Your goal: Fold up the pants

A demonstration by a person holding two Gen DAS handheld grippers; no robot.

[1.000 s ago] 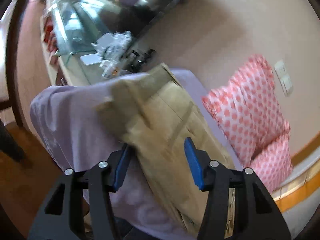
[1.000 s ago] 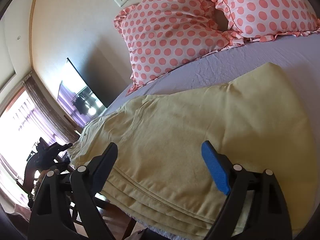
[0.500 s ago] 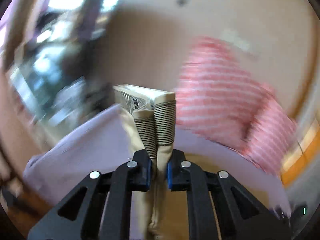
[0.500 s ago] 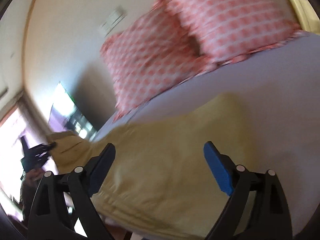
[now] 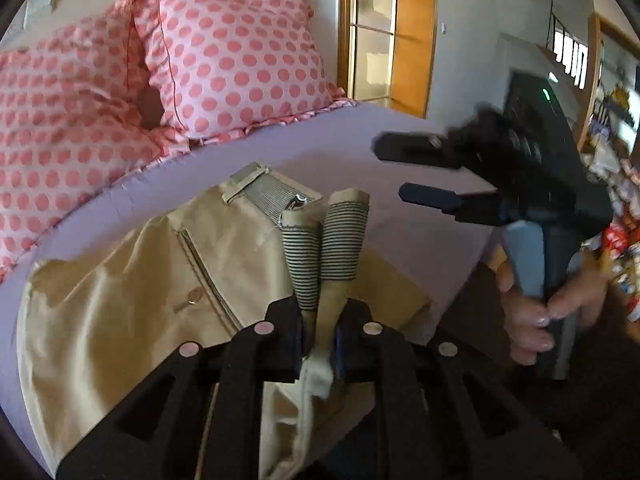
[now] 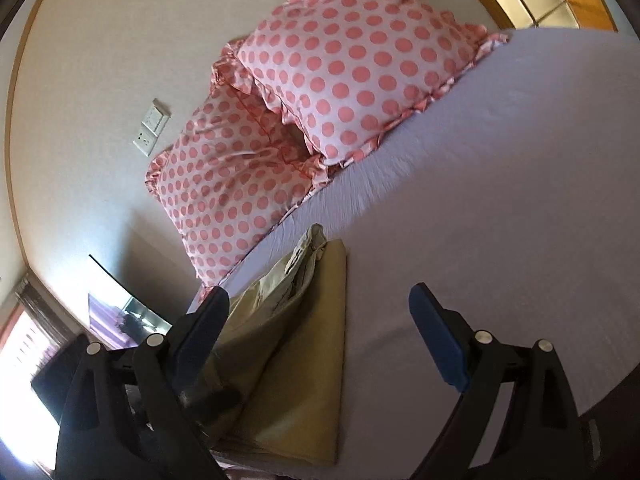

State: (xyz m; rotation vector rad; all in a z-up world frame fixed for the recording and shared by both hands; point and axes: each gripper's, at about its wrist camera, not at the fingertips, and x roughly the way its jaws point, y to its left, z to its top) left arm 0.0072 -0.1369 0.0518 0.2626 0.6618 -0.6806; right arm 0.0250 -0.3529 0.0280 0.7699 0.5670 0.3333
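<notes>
The tan pants (image 5: pixel 132 280) lie folded on the lilac bed sheet (image 5: pixel 320 152); they also show in the right wrist view (image 6: pixel 296 320). My left gripper (image 5: pixel 320 340) is shut on the striped waistband (image 5: pixel 324 248), held up over the folded part. My right gripper (image 6: pixel 320 320) is open and empty, above the bed to the right of the pants. It shows in the left wrist view (image 5: pixel 412 172) held by a hand, jaws apart.
Two pink polka-dot pillows (image 6: pixel 340 64) lean against the wall at the head of the bed. A wall socket (image 6: pixel 152 128) is to their left. A wooden-framed glass door (image 5: pixel 384 32) stands beyond the bed. The bed edge (image 6: pixel 600 392) runs near my right gripper.
My left gripper closed on the waistband and swung it over toward the pillows, folding the pants. My right gripper stayed open and moved right, off the pants.
</notes>
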